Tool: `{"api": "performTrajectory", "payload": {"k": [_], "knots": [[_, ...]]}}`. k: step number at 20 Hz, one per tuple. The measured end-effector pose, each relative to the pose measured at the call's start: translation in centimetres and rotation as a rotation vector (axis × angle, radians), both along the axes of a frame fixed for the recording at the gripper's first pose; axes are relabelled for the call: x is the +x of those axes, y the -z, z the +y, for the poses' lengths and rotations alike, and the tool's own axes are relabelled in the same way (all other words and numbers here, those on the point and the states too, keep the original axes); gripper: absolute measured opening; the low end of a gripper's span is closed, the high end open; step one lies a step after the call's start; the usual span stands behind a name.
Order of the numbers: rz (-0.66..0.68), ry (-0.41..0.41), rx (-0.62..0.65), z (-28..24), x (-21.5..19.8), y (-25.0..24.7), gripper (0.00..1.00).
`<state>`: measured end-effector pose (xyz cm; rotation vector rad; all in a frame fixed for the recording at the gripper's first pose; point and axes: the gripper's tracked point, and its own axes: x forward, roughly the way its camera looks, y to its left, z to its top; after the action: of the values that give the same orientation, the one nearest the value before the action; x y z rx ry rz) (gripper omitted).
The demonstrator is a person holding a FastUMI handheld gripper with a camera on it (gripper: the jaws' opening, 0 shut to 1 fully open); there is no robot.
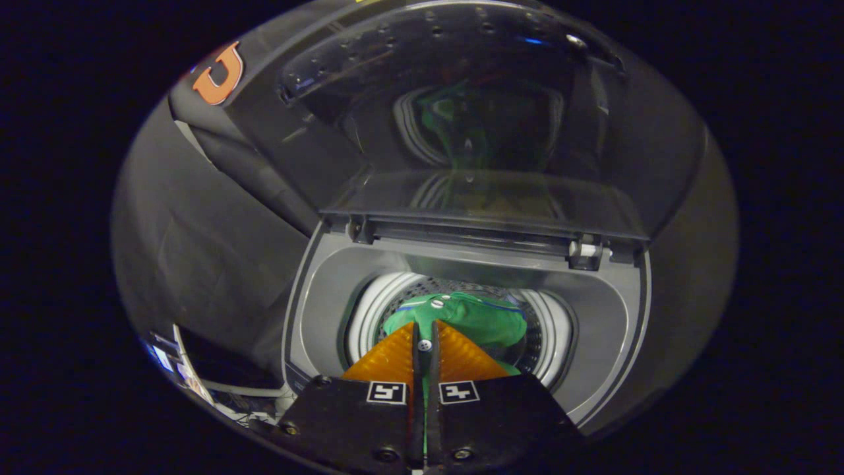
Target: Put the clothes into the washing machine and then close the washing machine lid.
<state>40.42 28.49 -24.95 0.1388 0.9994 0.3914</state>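
Gripper view: tool point(426, 328) pinched shut on green garment point(484, 318), held over the open drum point(369, 310) for release (judged), lid point(461, 119) raised upright behind for clearance.

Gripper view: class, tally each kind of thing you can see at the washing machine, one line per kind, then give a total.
Washing machine: 1
Lid, raised open: 1
Green garment, pinched between the fingers over the drum: 1
Gripper, shut on the garment: 1
Total: 4

lid point(461, 132) raised, drum mouth point(369, 310) unobstructed
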Motion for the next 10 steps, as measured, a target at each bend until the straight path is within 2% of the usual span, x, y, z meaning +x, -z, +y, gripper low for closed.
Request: {"api": "performTrajectory", "payload": {"k": [10], "knots": [[-0.005,-0.023,-0.01,0.5,0.05,0.05,0.05]]}}
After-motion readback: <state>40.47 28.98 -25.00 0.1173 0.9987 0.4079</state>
